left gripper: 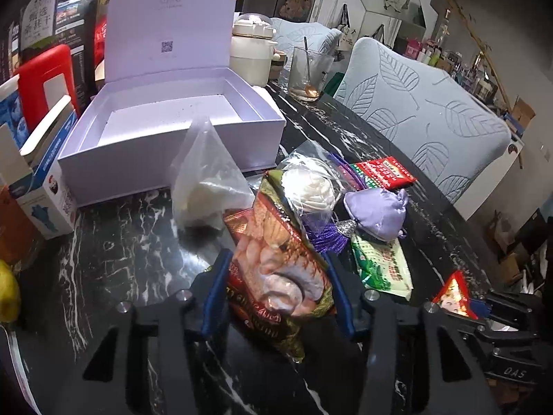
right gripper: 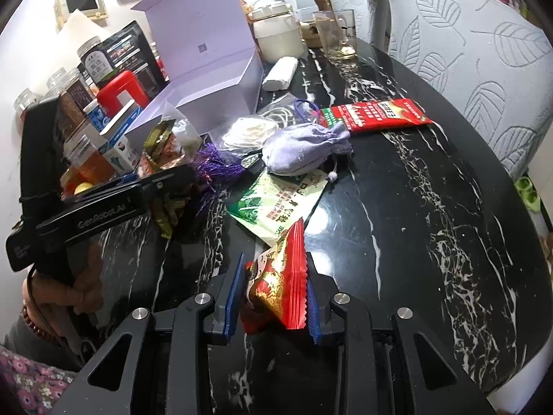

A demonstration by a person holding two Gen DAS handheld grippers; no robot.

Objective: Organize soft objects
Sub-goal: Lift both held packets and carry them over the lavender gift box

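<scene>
My left gripper (left gripper: 276, 276) is shut on a brown and green snack packet (left gripper: 276, 269) and holds it above the black marble table (left gripper: 121, 249); it also shows in the right wrist view (right gripper: 162, 152). My right gripper (right gripper: 273, 297) is shut on a small red snack packet (right gripper: 281, 283), seen at the lower right of the left wrist view (left gripper: 454, 294). An open lilac box (left gripper: 166, 128) stands empty behind. On the table lie a lilac pouch (right gripper: 304, 148), a green and white packet (right gripper: 276, 204), a red packet (right gripper: 373, 114), a clear bag with a white item (left gripper: 311, 186) and a clear plastic bag (left gripper: 207, 180).
Jars, cartons and a red holder (left gripper: 45, 79) crowd the left side. A white pot (left gripper: 250, 52), a glass with a spoon (left gripper: 309, 72) and a white roll (right gripper: 280, 72) stand at the back. Leaf-patterned chairs (left gripper: 425, 124) line the right table edge.
</scene>
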